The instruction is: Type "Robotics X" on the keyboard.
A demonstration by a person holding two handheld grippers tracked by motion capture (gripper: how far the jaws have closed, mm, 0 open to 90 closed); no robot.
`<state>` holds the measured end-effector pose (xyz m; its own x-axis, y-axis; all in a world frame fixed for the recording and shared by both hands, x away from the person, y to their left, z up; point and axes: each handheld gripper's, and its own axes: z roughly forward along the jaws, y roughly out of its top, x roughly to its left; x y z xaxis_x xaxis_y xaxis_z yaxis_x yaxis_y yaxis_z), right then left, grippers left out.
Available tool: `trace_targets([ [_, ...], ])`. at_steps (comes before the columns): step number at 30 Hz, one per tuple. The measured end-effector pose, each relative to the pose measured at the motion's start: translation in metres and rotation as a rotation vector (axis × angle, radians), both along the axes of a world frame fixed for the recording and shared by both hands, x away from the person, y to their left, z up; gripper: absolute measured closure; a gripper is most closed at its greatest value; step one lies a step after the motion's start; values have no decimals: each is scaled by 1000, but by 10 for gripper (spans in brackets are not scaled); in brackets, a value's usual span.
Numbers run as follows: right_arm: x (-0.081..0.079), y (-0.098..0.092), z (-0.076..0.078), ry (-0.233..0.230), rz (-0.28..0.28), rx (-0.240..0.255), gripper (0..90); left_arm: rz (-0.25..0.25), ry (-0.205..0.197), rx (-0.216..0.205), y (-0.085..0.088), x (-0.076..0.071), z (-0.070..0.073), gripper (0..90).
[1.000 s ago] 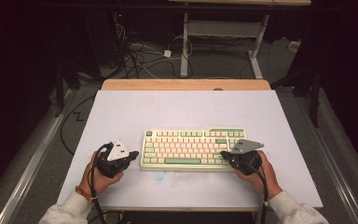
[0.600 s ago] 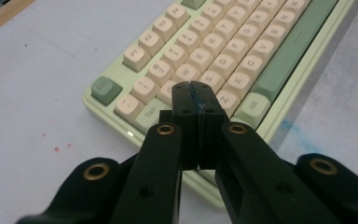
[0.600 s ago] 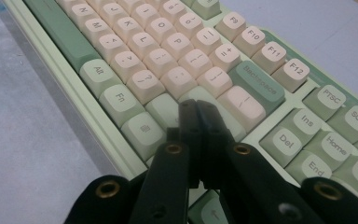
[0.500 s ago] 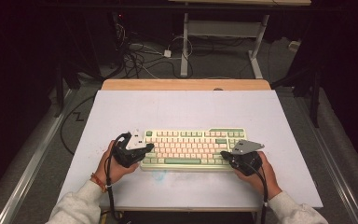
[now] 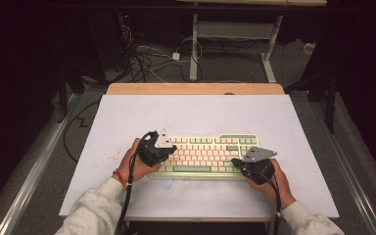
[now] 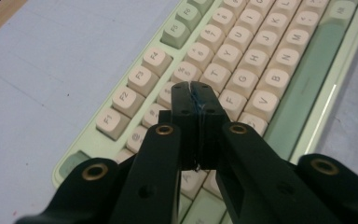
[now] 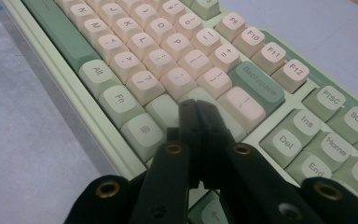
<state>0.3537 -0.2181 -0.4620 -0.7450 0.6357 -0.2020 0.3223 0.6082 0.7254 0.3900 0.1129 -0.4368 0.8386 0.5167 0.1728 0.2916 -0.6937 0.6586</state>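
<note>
Lying near the front edge of the white table (image 5: 127, 117), long side toward the person: a pale green keyboard (image 5: 203, 155) with cream keys. Hovering over its left end, the left gripper (image 6: 192, 88), jaws pressed together with nothing between them, tips just above the letter rows near the F key (image 6: 227, 99) and pointing down like one finger. Hovering over the right end, the right gripper (image 7: 196, 106), jaws also pressed together and empty, tips above the large green key under Backspace (image 7: 256, 79), probably Enter. Probably keeping both pairs of jaws closed for pressing single keys, since a narrow closed tip is reaching one key without touching the neighbours. Holding one gripper at each end, likely for covering both halves as in typing. Not possible to tell if either tip is touching a key.
</note>
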Motion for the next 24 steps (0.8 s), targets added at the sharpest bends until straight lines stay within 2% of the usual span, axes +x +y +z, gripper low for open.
trace_targets([
  [10,0,0,0,1,-1,3,900,-25,33,25,-22,13,-9,866],
  [13,0,0,0,-1,-1,3,900,-26,45,36,-24,14,-12,866],
  [24,0,0,0,-5,1,-4,900,-20,42,48,-23,15,-13,861],
])
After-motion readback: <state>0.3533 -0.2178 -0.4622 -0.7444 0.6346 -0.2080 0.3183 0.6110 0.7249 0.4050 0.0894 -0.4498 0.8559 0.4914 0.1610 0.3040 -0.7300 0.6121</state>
